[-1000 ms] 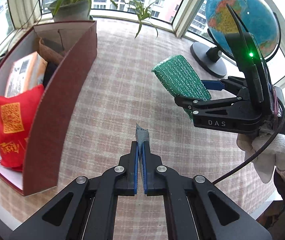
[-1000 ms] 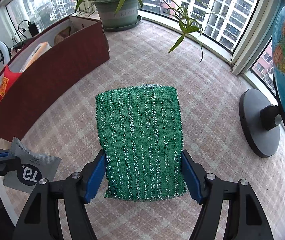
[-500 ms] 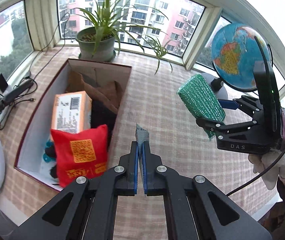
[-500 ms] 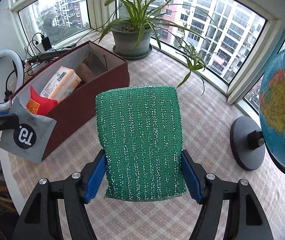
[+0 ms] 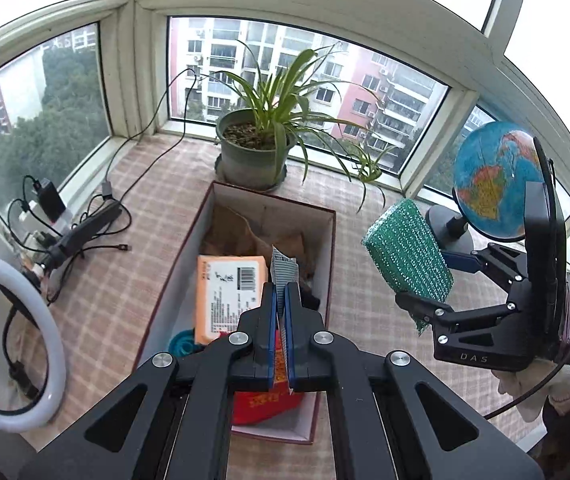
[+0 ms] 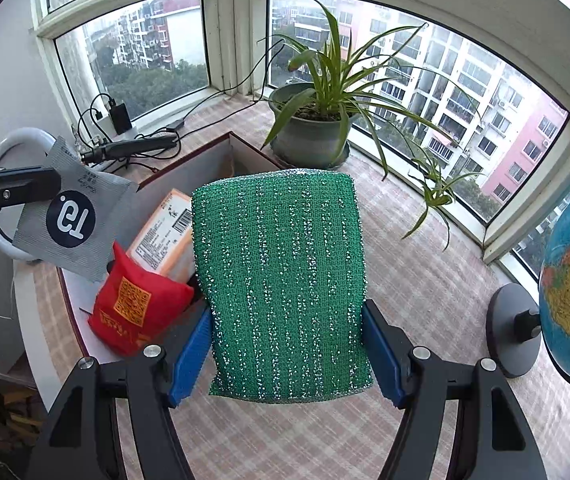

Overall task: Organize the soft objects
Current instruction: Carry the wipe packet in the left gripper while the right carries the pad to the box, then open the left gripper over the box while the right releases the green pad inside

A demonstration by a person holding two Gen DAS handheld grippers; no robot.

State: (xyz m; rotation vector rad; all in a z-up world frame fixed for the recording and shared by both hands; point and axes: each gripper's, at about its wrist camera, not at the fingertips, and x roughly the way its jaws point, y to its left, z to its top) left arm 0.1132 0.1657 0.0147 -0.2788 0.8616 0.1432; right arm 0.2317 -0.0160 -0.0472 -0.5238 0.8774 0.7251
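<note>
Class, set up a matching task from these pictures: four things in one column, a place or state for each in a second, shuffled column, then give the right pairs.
Things
1. green scouring pad
2. grey sachet
3. red pouch
4. globe

Places or states
A. lying in the open box
B. pinched in the shut left gripper
C. standing on the table by the window
D. held across its width by the right gripper

Pairs: 1-D, 2-B, 3-A, 4-C
</note>
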